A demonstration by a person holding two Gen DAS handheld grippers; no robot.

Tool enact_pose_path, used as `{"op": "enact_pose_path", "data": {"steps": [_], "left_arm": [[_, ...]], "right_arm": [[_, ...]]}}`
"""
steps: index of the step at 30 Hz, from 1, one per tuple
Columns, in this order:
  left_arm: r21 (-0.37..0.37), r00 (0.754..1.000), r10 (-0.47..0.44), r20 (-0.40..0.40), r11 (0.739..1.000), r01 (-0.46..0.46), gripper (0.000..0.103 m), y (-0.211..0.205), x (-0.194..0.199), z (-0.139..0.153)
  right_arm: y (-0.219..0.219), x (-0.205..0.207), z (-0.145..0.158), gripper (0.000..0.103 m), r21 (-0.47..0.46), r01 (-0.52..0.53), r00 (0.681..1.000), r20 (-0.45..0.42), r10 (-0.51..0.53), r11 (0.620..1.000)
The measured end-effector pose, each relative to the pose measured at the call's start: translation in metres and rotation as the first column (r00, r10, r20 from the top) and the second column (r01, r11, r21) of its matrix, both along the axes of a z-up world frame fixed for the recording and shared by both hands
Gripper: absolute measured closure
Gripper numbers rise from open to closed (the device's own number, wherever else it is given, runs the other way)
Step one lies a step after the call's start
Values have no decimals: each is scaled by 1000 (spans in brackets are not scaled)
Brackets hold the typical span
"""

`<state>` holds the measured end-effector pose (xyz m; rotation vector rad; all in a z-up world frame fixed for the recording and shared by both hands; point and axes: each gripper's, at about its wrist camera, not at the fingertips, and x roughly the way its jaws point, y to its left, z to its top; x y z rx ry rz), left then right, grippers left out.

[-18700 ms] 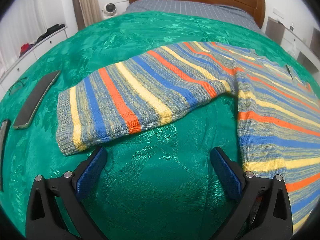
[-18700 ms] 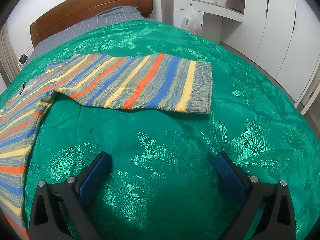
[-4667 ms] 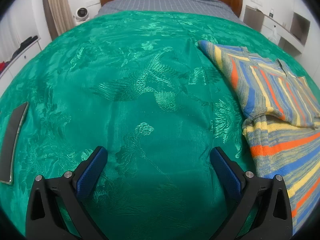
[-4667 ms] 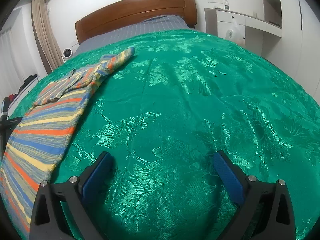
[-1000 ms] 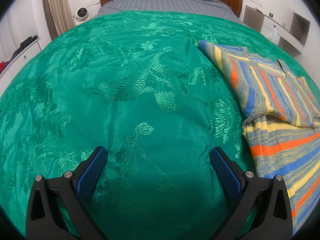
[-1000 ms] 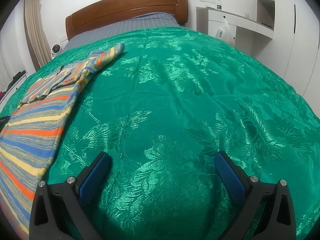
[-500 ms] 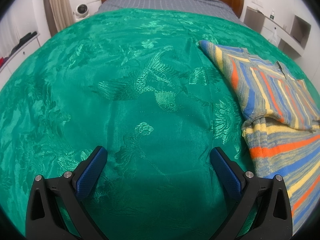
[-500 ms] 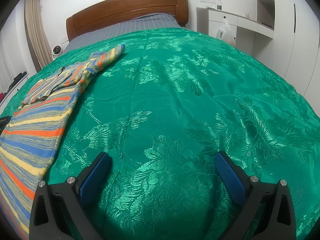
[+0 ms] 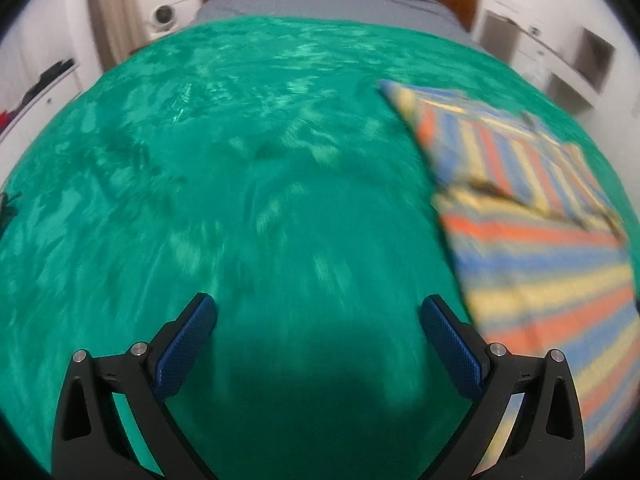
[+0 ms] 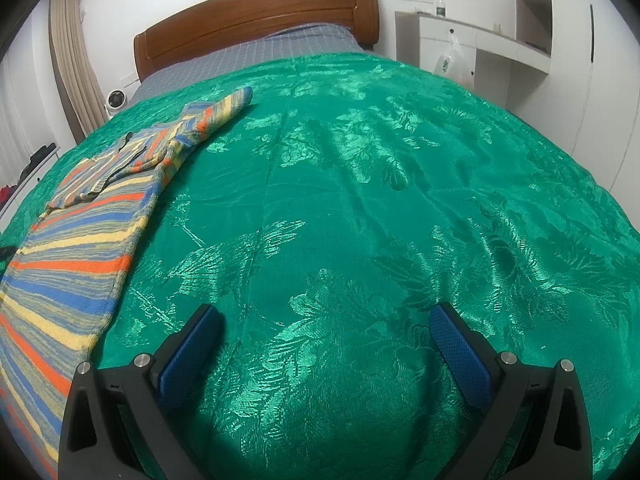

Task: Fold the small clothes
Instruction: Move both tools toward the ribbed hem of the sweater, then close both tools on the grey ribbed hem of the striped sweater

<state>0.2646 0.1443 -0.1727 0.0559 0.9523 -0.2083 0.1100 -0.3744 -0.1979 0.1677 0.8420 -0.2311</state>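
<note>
A striped sweater (image 9: 532, 216) in orange, blue, yellow and grey lies on the green bedspread (image 9: 248, 184), its sleeves folded in over the body. In the left wrist view it is at the right; in the right wrist view the sweater (image 10: 76, 248) is at the left. My left gripper (image 9: 318, 320) is open and empty over bare bedspread, left of the sweater's edge. My right gripper (image 10: 326, 328) is open and empty over the bedspread (image 10: 380, 200), right of the sweater. The left wrist view is motion-blurred.
A wooden headboard (image 10: 256, 16) and grey sheet are at the far end of the bed. White cabinets (image 10: 480, 48) stand at the right, with a hanging plastic bag (image 10: 452, 64). A small white fan (image 10: 116, 100) and curtains are at the left.
The left gripper has shifted, blurring its view; the sweater now sits closer to its right finger. The right gripper has barely moved. Long before, the sleeves lay spread out.
</note>
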Motion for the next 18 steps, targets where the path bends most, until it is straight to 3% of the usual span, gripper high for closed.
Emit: {"op": "enact_pose_path", "data": {"steps": [3, 6, 10, 13, 14, 16, 18], "left_arm": [[21, 998, -61, 22, 998, 61, 0, 1, -57, 17], [0, 994, -110, 4, 994, 110, 0, 0, -106, 22], [-74, 974, -196, -116, 979, 189, 1, -18, -152, 0], [-34, 963, -236, -129, 972, 234, 3, -38, -168, -12], [-24, 960, -244, -135, 970, 243, 5, -41, -170, -15], [-29, 954, -254, -159, 967, 253, 24, -49, -174, -21], [-19, 954, -252, -160, 967, 252, 26, -53, -176, -22]], "right_arm": [[1, 7, 12, 1, 18, -30, 995, -95, 32, 999], [16, -16, 41, 1, 117, -85, 993, -76, 94, 989], [55, -62, 54, 1, 319, -205, 963, -105, 250, 925], [82, -95, 45, 1, 410, -254, 933, -136, 334, 876], [90, -104, 40, 2, 410, -256, 927, -152, 342, 876], [94, -110, 31, 7, 393, -239, 931, -168, 325, 888], [90, -109, 21, 19, 424, -188, 943, -174, 284, 886]]}}
